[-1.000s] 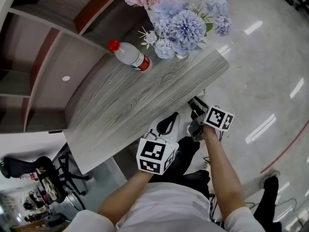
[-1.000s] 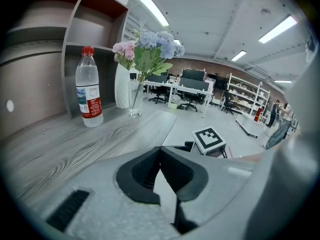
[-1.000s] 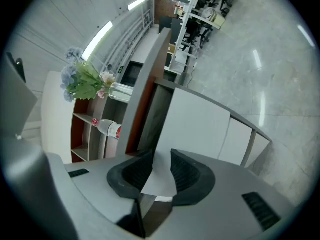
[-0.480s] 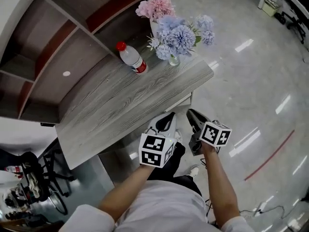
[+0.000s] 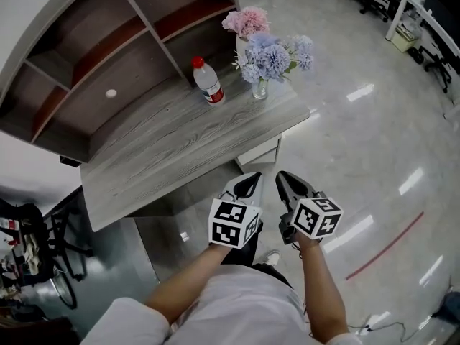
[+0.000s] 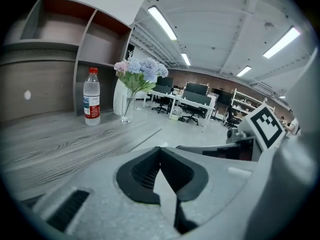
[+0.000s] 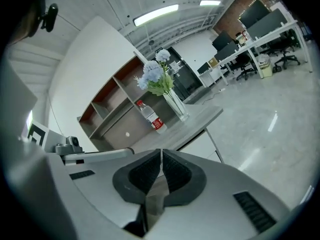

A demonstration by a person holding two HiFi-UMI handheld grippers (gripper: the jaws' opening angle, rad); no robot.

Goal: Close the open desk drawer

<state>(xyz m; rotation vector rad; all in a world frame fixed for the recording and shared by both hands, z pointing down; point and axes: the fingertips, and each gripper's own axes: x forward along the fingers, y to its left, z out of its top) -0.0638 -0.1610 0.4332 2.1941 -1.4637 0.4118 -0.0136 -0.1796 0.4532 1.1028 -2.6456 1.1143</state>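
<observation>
Drawer [image 5: 259, 152] sits under the desk [image 5: 180, 142] (right tongs [image 5: 282, 177] closing, empty).

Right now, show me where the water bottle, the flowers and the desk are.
Water bottle [image 5: 206, 80], head view, on its clear body.
Flowers [image 5: 274, 59], head view, on the blue blooms.
Desk [image 5: 165, 146], head view, on a bare part of its grey top.

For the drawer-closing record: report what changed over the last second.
Both grippers drew back from the desk edge. The right gripper, earlier close to the white drawer front under it, is now clear of it beside the left gripper. The right jaws are closing with nothing between them. The bottle and the flowers stayed put on the desk.
</observation>
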